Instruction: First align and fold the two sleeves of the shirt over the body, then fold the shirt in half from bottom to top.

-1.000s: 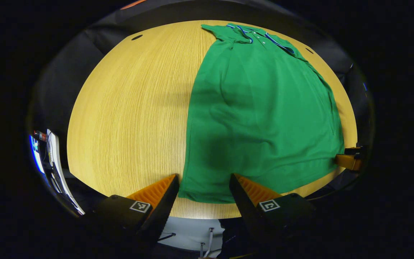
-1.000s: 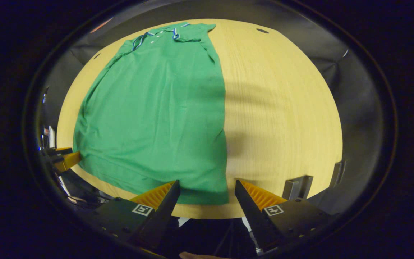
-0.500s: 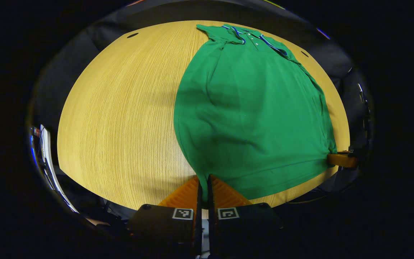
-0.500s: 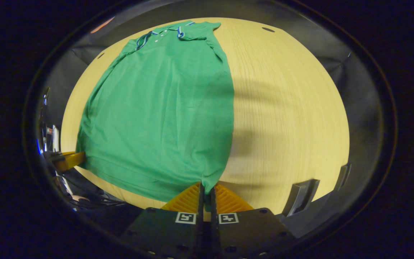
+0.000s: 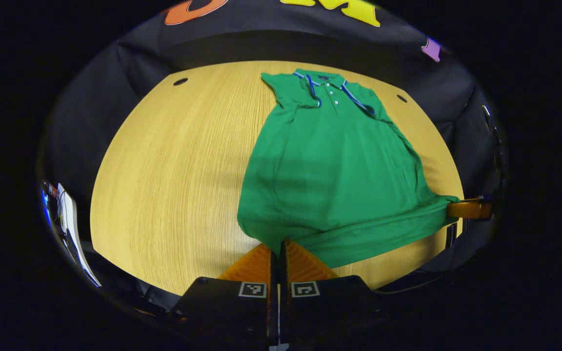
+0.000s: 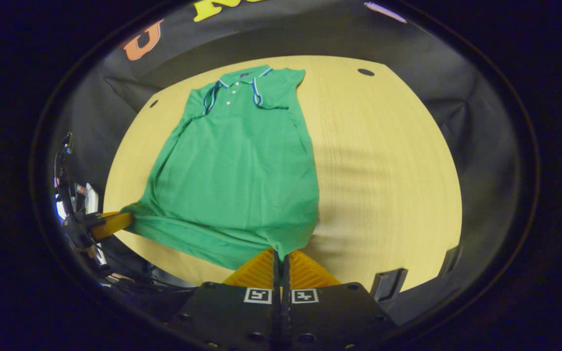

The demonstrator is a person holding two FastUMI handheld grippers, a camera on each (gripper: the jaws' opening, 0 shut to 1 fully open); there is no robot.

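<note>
A green shirt (image 5: 334,180) is spread on the table (image 5: 173,170), collar (image 5: 327,85) at the far end, sleeves already folded over the body. In the left gripper view, bare table is seen left of the shirt, with a small dark hole (image 5: 180,81) near its far left corner. The shirt's near left hem corner is pinched by the left gripper (image 5: 277,253), whose fingers are closed together on the cloth. At the shirt's near right corner, the cloth is drawn to a point into the right gripper (image 5: 466,209).

In the right gripper view, the left gripper (image 6: 110,222) is seen at the shirt's (image 6: 237,180) near left corner, the hem pulled taut toward it. The near right corner is clamped by the right gripper (image 6: 281,256), its fingers pressed closed on the cloth. The hem between the two corners is lifted and wrinkled. Right of the shirt lies bare table (image 6: 388,170).
</note>
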